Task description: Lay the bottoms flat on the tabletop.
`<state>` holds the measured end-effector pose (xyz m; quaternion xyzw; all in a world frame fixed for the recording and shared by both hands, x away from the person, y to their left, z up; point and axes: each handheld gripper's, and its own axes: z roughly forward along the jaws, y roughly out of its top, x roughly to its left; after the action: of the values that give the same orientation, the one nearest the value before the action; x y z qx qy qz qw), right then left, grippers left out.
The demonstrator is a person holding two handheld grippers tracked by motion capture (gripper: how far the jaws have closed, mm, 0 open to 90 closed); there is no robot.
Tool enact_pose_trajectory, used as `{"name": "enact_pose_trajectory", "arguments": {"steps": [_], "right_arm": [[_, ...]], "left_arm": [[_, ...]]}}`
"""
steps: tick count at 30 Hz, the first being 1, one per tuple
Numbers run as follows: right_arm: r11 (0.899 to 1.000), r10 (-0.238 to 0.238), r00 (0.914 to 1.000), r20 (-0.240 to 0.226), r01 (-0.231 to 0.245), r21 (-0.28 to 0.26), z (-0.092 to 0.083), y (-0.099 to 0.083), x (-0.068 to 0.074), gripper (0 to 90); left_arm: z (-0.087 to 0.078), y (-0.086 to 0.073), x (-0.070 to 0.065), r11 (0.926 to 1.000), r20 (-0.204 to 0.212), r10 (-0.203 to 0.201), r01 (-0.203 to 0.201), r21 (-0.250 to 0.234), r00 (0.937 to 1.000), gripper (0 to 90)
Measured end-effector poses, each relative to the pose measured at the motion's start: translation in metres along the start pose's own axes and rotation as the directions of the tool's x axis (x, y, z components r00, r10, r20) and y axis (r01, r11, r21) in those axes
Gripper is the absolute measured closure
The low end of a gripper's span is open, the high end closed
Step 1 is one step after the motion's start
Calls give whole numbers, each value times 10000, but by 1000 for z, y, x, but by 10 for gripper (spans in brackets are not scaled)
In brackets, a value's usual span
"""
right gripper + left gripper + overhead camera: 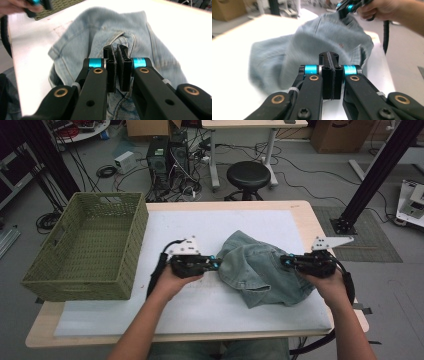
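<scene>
Your green woven basket [87, 245] stood just left of your left gripper [216, 264]; what it held could not be told. The white mat [200, 310] covered the wooden table [310, 215]; beyond your grippers were a black stool [248, 174], computer towers [167, 157] and floor cables. The crumpled denim garment [260, 270] lay between your grippers. Your left gripper was clenched at its left edge; whether it pinched cloth could not be told. Your right gripper [117, 53] was clamped on a denim fold.
</scene>
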<state>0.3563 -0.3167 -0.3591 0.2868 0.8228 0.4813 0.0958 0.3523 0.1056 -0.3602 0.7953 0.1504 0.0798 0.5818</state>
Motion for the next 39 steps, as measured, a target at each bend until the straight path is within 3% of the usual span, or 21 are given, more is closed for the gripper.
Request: {"name": "enact_pose_trajectory", "arguments": {"steps": [3, 6, 9, 12, 14, 17, 21, 25, 29, 31, 33, 35, 39], "right_arm": [[9982, -602, 9980, -165, 602, -6, 11, 32, 5, 877], [9934, -1128, 9922, -527, 1115, -256, 23, 61, 15, 877], [9878, -1558, 9845, -804, 1555, -102, 42, 77, 27, 875], [9902, -1308, 9890, -691, 1337, 396, 54, 70, 24, 819], [9954, -904, 9942, -590, 920, 250, 50, 59, 18, 740], [9986, -528, 9980, -358, 524, -99, 32, 44, 11, 655], [9979, -452, 9989, -106, 447, -460, 0, 28, 10, 615], [9992, -126, 9994, 327, 138, -363, -14, 7, 5, 566], [9991, 329, 9984, 456, -317, -279, -7, -12, 1, 503], [9978, 561, 9971, 511, -541, -385, -3, -20, -1, 481], [9963, 821, 9946, 629, -801, -324, 3, -27, -4, 476], [9954, 954, 9923, 794, -945, -152, 4, -31, -7, 462], [9931, 1148, 9847, 1312, -1167, 69, 2, -38, -13, 439]], "left_arm": [[-24, 5, 0, 9997, -324, 69, -76, -234, 9995, 897], [-33, 4, 1, 9990, -815, 56, -91, -427, 9967, 872], [-31, -3, 7, 9993, -1358, -211, 166, -337, 9905, 676], [-20, -12, 12, 9985, -1429, -520, 536, 73, 9884, 547], [-13, -14, 13, 9981, -1482, -537, 578, 234, 9875, 492], [0, -16, 16, 9963, -1503, -675, 747, 430, 9863, 418], [13, -17, 17, 9943, -1497, -845, 931, 517, 9851, 370], [31, -20, 19, 9904, -1361, -945, 1070, 877, 9862, 365], [49, -29, 21, 9821, -1087, -1063, 1214, 1440, 9884, 393], [59, -36, 20, 9741, -804, -924, 1068, 1992, 9925, 523], [65, -42, 18, 9688, -530, -846, 945, 2293, 9950, 762], [65, -44, 14, 9698, -201, -712, 740, 2322, 9973, 859], [55, -40, 7, 9799, 317, -508, 437, 1948, 9982, 864]]}}
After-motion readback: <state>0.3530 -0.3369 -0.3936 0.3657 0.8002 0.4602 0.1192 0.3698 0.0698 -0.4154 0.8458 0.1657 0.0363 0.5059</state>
